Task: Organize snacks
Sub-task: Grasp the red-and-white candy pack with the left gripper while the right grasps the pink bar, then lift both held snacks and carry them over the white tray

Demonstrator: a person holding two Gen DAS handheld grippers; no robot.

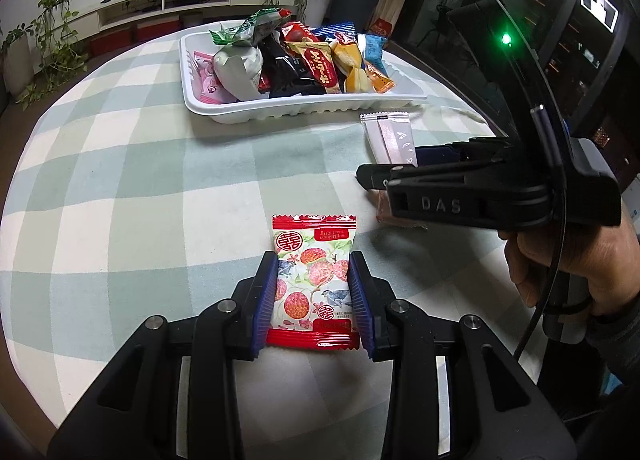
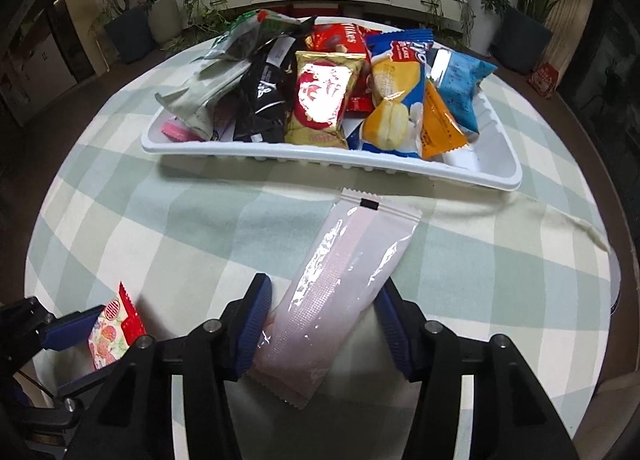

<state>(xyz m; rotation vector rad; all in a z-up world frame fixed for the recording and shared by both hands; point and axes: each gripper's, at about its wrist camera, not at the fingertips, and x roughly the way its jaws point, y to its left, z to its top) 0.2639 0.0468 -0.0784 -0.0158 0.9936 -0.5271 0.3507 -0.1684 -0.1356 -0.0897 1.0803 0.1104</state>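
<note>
The checked tablecloth (image 1: pixel 132 180) fills most of both views. In the upper middle of each frame sits the white tray (image 2: pixel 496 176), already heaped with wrapped snacks. Just below the tray in the right wrist view, the long pale pink packet (image 2: pixel 344 284) lies on the cloth, slanting from upper right to lower left.

The right gripper (image 2: pixel 320 324) straddles that packet's lower half. Its left pad looks to touch the wrapper edge, while the right pad is partly hidden behind the film, so I cannot tell whether it presses yet; I take the jaws as not yet clamped.

In the lower middle of the left wrist view, the left gripper (image 1: pixel 314 300) is closed on the small lychee-print packet (image 1: pixel 312 280), both blue pads against its sides.

Risks, as I judge them:
- The pink packet sits askew between the pads, so closing could pinch only a corner and let it swivel or slip on the lift.
- The glossy film may slide.
- The tray is crowded; dropping more on the heap could tip a snack over the rim.
- The two grippers are near each other and could collide on the way to the tray.
</note>
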